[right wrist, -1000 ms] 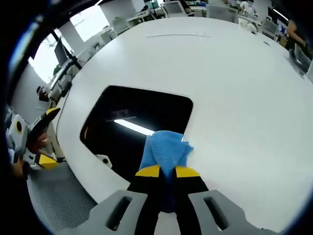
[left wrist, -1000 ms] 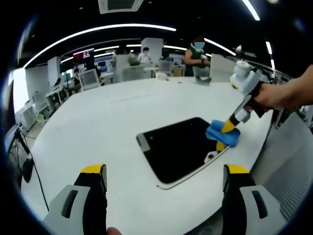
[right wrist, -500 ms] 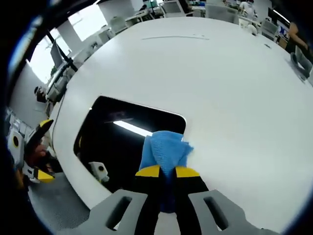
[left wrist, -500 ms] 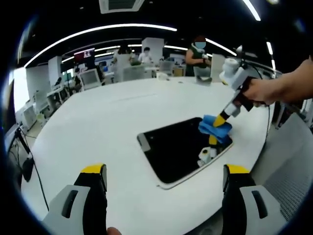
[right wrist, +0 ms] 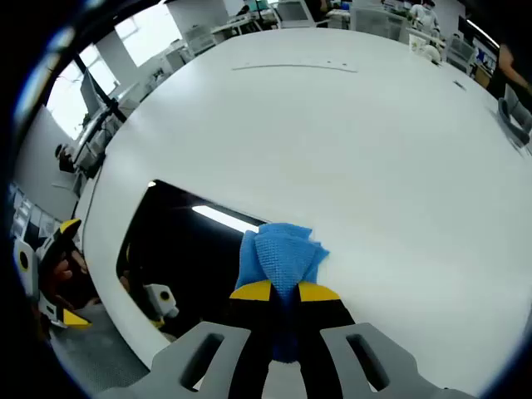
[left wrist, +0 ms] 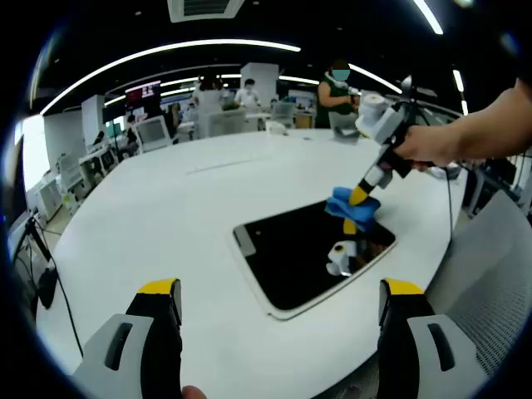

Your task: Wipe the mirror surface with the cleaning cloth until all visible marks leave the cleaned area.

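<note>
Left gripper view: the left tongs (left wrist: 274, 312) rise from the bottom edge, grey bodies with black fingers and yellow tips, jaws wide apart with nothing between them. Ahead lies the mirror (left wrist: 307, 253), a flat dark rectangle with rounded corners and a thin pale rim, lying flat near the right edge of the smooth white tabletop (left wrist: 166, 216). Its glossy surface gives back a reflection of the tool above it. The right tongs (left wrist: 359, 194) come in from the upper right, angled down and leftward, held by a hand (left wrist: 432, 145) with a bare forearm behind. They press the cleaning cloth (left wrist: 349, 206), a crumpled blue bundle, onto the far right corner of the mirror. Office desks and monitors stand in the background; no legible writing.

Right gripper view: the right tongs (right wrist: 284, 293) are clamped together on the cleaning cloth (right wrist: 281, 253), whose woven, textured blue folds bunch out above the yellow tips. The cloth sits at the mirror's (right wrist: 187, 249) edge, where dark glass meets tabletop (right wrist: 374, 166). The glass reflects a bright ceiling light strip. The left tongs (right wrist: 46, 278) show at the far left, with fingers around them.
</note>
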`<action>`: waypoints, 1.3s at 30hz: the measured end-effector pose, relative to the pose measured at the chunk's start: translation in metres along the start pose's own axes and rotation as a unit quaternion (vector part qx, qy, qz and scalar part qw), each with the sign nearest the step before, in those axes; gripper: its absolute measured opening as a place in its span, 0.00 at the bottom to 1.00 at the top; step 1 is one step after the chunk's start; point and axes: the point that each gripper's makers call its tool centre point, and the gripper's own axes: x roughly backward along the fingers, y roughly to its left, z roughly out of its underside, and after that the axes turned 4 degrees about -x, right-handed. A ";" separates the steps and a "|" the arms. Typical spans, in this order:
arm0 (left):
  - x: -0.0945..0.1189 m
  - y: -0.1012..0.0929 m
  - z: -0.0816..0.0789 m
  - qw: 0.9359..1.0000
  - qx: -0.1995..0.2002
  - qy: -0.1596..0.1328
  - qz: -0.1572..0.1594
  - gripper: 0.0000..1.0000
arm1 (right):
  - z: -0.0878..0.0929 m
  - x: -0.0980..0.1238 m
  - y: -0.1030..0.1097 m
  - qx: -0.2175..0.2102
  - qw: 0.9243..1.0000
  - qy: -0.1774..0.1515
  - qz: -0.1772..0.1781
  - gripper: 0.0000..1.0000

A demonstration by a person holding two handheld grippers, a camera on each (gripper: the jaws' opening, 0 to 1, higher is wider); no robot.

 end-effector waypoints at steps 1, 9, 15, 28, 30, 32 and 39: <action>-0.001 0.000 0.001 1.000 -0.001 0.000 0.000 0.99 | -0.002 0.000 -0.001 0.000 1.000 -0.001 0.000 0.04; 0.000 0.000 0.002 1.000 -0.003 0.005 0.000 0.99 | -0.011 -0.004 -0.004 -0.002 1.000 -0.003 0.004 0.04; 0.000 0.001 0.002 1.000 -0.003 0.006 -0.003 0.99 | -0.012 -0.004 -0.004 0.000 1.000 -0.003 0.006 0.04; 0.002 0.002 0.000 1.000 -0.004 0.003 -0.010 0.99 | -0.013 0.000 -0.002 0.011 1.000 -0.010 0.012 0.04; 0.002 0.002 0.000 1.000 -0.006 0.003 -0.011 0.99 | -0.014 0.004 -0.001 0.012 1.000 -0.012 0.009 0.04; 0.002 0.003 0.000 1.000 -0.004 0.002 -0.012 0.99 | -0.015 0.009 -0.001 0.005 1.000 -0.014 0.004 0.04; 0.003 0.003 0.001 1.000 -0.001 0.004 -0.015 0.99 | -0.025 0.026 -0.011 0.000 1.000 -0.031 0.002 0.04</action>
